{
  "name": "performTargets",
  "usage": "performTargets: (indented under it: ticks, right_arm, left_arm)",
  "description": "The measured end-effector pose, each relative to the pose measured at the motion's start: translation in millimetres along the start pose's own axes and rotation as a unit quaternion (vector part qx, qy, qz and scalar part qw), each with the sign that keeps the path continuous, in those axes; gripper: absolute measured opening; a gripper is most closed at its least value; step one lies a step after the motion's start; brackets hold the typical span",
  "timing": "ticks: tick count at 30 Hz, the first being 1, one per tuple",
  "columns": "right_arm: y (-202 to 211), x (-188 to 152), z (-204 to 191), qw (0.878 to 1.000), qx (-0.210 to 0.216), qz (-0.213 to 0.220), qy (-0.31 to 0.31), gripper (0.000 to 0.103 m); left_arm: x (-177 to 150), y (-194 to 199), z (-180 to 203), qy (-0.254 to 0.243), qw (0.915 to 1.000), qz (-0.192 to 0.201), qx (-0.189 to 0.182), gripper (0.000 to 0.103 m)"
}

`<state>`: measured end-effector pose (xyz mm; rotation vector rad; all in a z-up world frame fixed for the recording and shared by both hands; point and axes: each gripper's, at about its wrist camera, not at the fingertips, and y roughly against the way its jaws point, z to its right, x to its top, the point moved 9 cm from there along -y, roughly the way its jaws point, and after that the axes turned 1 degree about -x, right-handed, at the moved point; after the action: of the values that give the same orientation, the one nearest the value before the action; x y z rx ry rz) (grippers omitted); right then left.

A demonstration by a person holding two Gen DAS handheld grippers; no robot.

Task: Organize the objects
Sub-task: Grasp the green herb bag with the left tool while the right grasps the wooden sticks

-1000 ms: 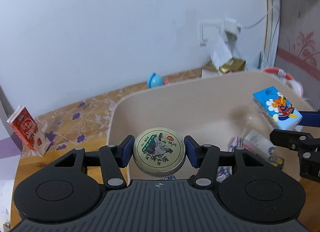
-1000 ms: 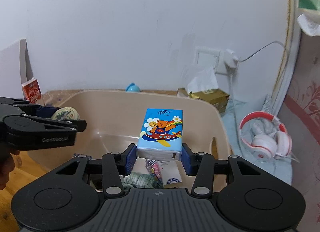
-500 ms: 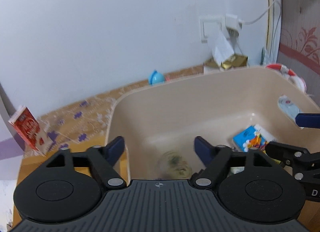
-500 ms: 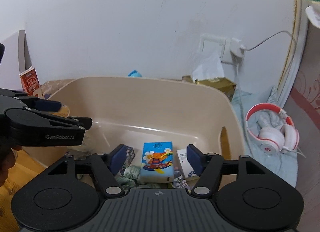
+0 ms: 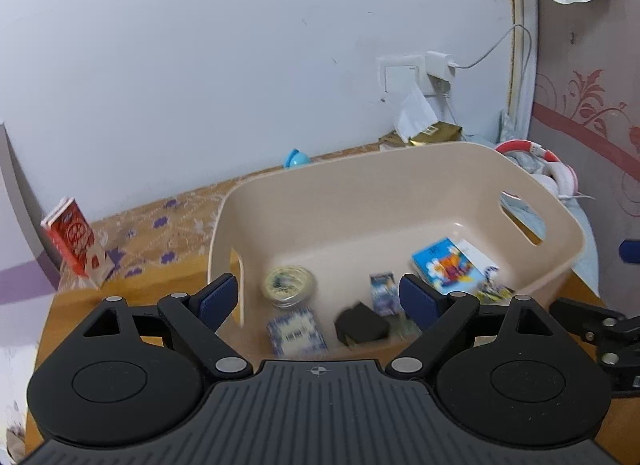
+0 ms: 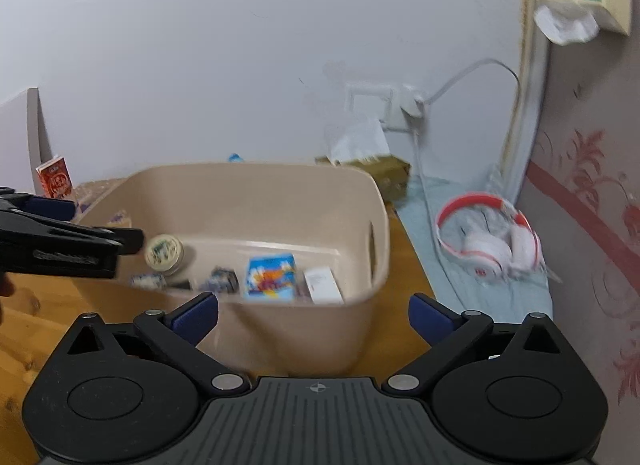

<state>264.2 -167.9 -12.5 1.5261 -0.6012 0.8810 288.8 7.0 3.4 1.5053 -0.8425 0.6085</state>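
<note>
A beige plastic tub (image 5: 400,169) stands on the wooden table; it also shows in the right wrist view (image 6: 256,175). Inside lie a round green-labelled tin (image 5: 289,284) (image 6: 163,249), a blue cartoon tissue pack (image 5: 448,269) (image 6: 271,275), a white box (image 6: 322,285) and several small packets. My left gripper (image 5: 318,299) is open and empty above the tub's near side. My right gripper (image 6: 313,313) is open and empty, in front of the tub's near wall.
A red carton (image 5: 72,239) stands at the left by the wall. A blue ball (image 5: 296,158) and a gold tissue box (image 5: 434,132) sit behind the tub. Red and white headphones (image 6: 490,239) lie on a cloth at the right.
Both grippers opened and dropped their loads into the tub: the tin from the left, the tissue pack from the right. Both then pulled back and up from the tub.
</note>
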Motion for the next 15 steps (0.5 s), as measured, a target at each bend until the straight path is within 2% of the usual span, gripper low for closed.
performTargets:
  ticks: [9, 15]
  right_arm:
    - [5.4, -55.5, 22.9, 0.999, -0.01, -0.047, -0.009, 0.103]
    - [-2.2, -76.5, 30.7, 0.997, -0.019, -0.068, 0.002, 0.103]
  left_arm:
    - [-35.1, 28.0, 25.7, 0.004, 0.9994, -0.014, -0.032, 0.093]
    - [-58.6, 10.8, 46.2, 0.006, 0.998, -0.046, -0.044, 0.093]
